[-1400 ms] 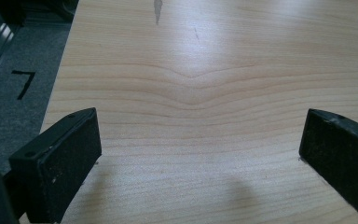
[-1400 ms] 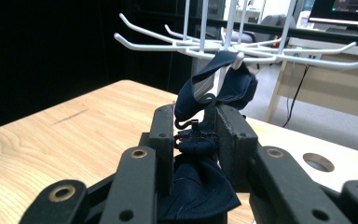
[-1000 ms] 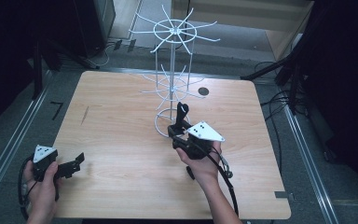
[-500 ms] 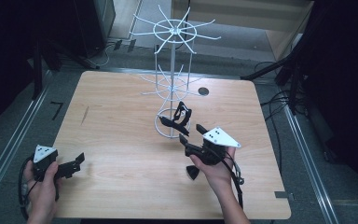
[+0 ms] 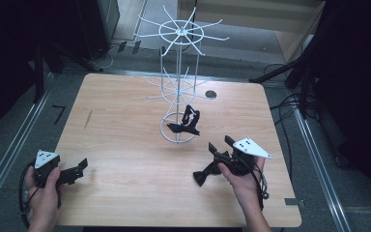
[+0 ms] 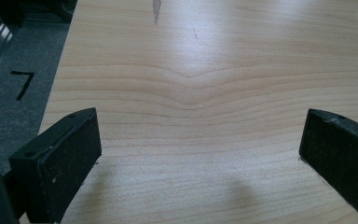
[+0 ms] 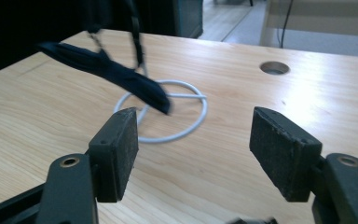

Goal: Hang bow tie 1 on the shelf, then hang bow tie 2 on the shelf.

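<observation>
**High view: the black piece hung on the rack, and both tools were wide apart**

You held the right tool (image 5: 221, 144) low over the bench (image 5: 125, 121), just in front of the white wire rack (image 5: 178, 63). Its jaws stood apart and gripped nothing. The black piece (image 5: 186, 123) hung from a low arm of the rack, above the round wire foot, and it was not touching your tool.

In the right gripper view, the black piece (image 7: 107, 67) hung just past the left jaw, so the gap was small. It looked blurry, so it may have been swinging.

The best move, I think, was to keep the jaws apart and go slowly and straight. A bump on a wire arm could have shaken the piece off.

Your left tool (image 5: 79, 168) sat near the bench's front left corner, well away. Its jaws were apart too, with only bare wood between them.
</observation>
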{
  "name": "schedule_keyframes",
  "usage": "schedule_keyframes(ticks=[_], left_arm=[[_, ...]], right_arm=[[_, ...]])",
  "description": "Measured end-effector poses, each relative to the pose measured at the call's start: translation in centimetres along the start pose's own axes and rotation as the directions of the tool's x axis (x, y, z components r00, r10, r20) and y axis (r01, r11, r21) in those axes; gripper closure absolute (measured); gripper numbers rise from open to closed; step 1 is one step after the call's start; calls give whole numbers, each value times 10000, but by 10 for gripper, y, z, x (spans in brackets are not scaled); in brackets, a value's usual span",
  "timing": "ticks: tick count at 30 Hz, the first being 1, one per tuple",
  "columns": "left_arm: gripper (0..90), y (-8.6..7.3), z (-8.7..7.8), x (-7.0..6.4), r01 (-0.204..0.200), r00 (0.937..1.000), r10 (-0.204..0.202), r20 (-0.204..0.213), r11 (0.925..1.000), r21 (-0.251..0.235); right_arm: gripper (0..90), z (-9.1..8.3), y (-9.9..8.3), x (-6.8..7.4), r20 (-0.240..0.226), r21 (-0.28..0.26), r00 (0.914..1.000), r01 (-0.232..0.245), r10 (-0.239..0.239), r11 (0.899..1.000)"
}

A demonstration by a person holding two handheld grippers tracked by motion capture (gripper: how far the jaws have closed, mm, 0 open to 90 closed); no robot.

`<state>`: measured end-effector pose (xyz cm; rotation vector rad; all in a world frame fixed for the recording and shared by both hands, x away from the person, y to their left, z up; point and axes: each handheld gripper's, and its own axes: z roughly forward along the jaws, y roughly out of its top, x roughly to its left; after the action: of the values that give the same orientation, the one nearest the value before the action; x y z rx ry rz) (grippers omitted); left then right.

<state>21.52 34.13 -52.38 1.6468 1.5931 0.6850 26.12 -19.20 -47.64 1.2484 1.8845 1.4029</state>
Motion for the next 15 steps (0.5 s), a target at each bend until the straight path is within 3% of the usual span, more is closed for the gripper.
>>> schedule_keyframes(ticks=[8, 15], left_arm=[[0, -1, -1, -1, -82, 10000, 81, -52, 9999, -150], [0, 0, -2, -2, -120, 9999, 114, -100, 9981, -609]], right_arm=[[349, -11, -12, -21, 557, 217, 9971, -525, 512, 9984], [367, -19, -23, -37, 862, 457, 9925, -913, 871, 9948]])
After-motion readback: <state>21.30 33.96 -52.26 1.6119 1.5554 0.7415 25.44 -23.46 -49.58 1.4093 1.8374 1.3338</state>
